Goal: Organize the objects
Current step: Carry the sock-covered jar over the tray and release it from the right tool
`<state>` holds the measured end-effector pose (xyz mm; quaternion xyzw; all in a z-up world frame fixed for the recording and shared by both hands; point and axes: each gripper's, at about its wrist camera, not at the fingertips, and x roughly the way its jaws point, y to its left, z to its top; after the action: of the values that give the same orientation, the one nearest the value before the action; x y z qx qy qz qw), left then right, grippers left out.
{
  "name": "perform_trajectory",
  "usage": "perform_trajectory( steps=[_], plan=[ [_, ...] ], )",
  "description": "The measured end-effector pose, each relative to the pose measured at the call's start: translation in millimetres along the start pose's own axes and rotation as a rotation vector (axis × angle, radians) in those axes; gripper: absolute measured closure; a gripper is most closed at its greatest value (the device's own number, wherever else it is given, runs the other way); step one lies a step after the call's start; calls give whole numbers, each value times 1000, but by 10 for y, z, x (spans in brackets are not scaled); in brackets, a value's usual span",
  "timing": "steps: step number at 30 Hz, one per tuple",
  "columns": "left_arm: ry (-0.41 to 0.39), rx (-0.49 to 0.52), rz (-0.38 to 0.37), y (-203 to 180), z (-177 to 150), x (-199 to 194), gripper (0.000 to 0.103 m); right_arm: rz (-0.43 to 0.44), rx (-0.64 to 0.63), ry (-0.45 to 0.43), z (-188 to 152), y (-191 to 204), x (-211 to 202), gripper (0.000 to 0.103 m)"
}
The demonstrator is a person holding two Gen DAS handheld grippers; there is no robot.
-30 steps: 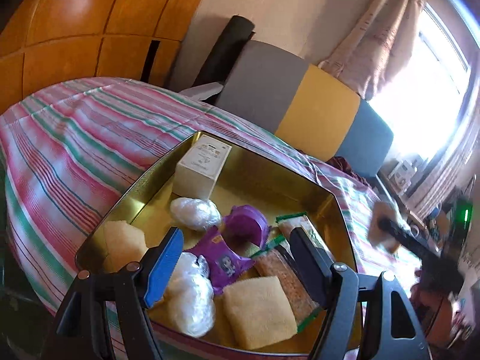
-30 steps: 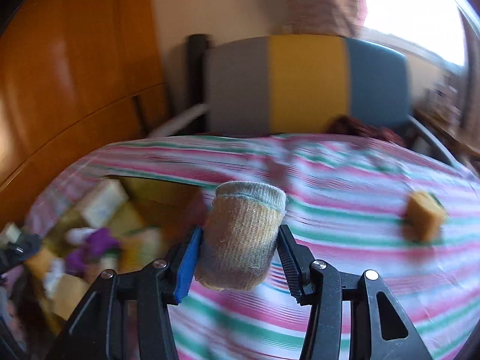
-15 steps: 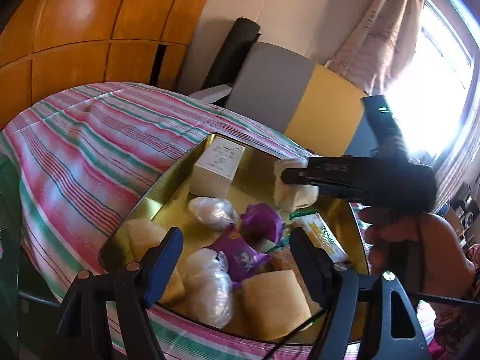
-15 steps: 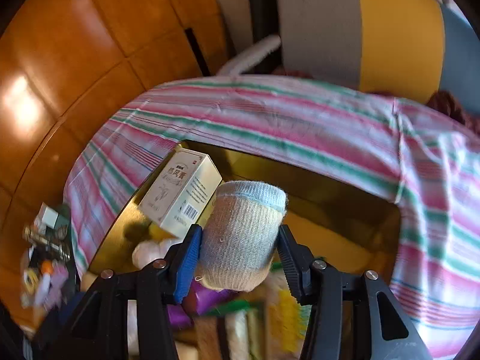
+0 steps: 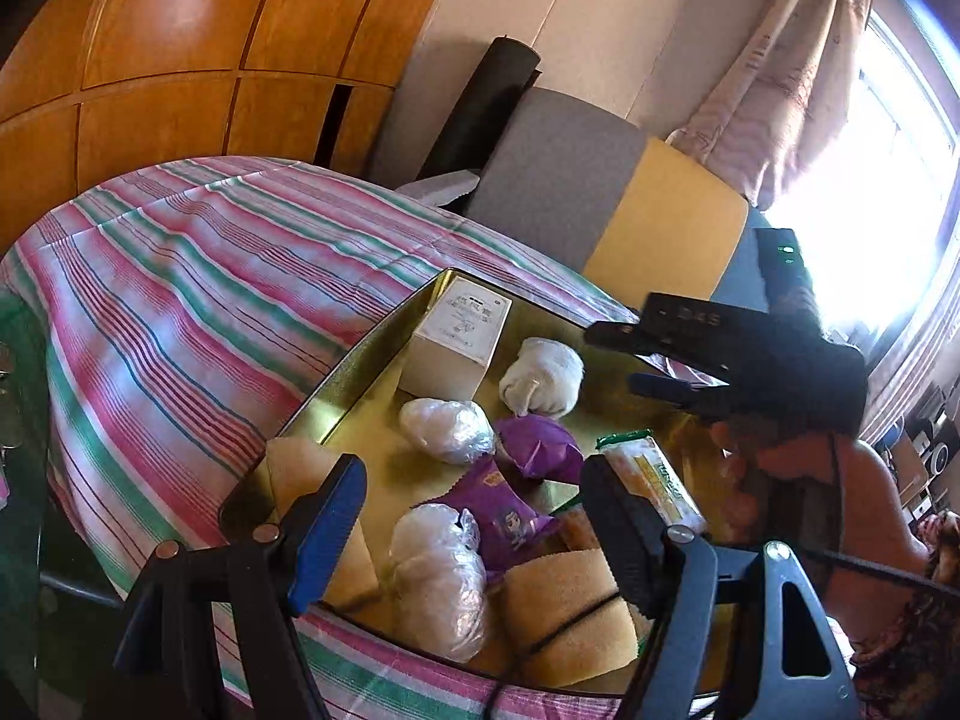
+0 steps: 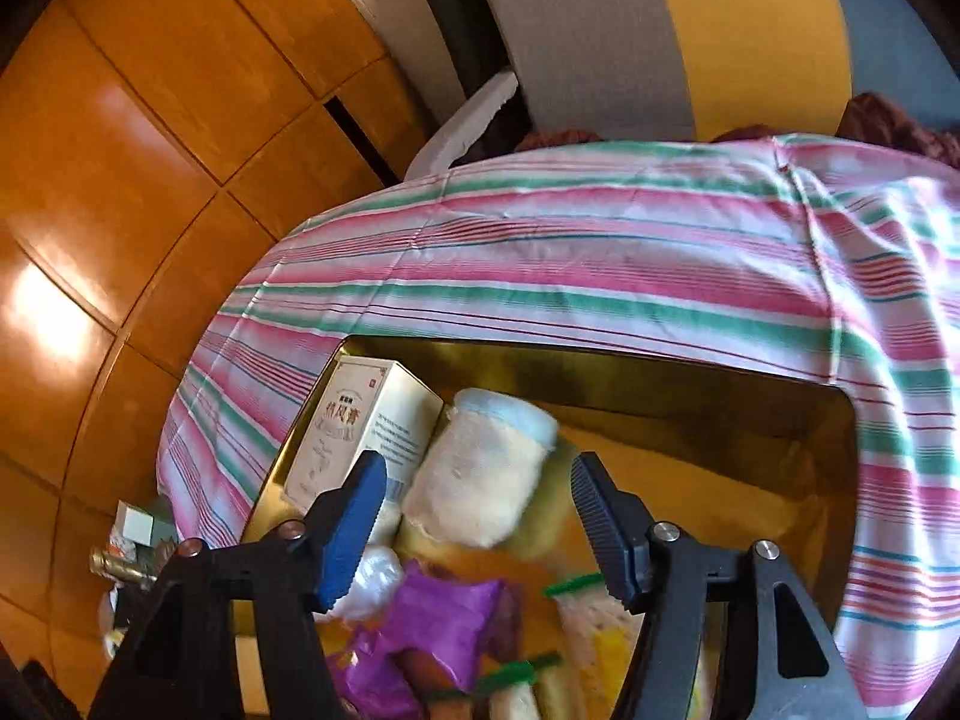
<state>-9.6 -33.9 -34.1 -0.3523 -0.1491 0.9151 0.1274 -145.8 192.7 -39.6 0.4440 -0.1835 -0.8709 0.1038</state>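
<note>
A gold metal tray (image 5: pixel 366 354) (image 6: pixel 720 384) sits on the striped tablecloth. It holds a white box (image 5: pixel 459 336) (image 6: pixel 354 426), a rolled pale sock (image 5: pixel 543 378) (image 6: pixel 486 474), clear plastic bundles (image 5: pixel 447 429), purple packets (image 5: pixel 510 510) (image 6: pixel 444 618), snack bars (image 5: pixel 651 480) and yellow sponges (image 5: pixel 570 612). My right gripper (image 6: pixel 474 516) (image 5: pixel 618 360) is open above the tray; the sock lies loose beside the box, below its jaws. My left gripper (image 5: pixel 468 528) is open and empty over the tray's near end.
The striped cloth (image 5: pixel 180 300) covers the table. A grey, yellow and blue chair back (image 5: pixel 600 204) stands behind it. Wooden wall panels (image 6: pixel 150 150) are to the left. Small items (image 6: pixel 132 540) lie low beside the table. A bright window (image 5: pixel 888 192) is at the right.
My right gripper opened and let go of the sock, which dropped into the tray beside the white box. My left gripper stayed open over the tray.
</note>
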Motion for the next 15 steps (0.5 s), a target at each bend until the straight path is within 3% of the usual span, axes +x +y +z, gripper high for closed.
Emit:
perform_trajectory(
  steps=[9,15],
  plan=[
    [10,49,-13,-134,-51,-2,28,-12,-46,-46,-157,-115,-426,37],
    [25,122,-45,-346,-137,-8,28,-104,-116,-114,-336,-291,-890,37]
  ],
)
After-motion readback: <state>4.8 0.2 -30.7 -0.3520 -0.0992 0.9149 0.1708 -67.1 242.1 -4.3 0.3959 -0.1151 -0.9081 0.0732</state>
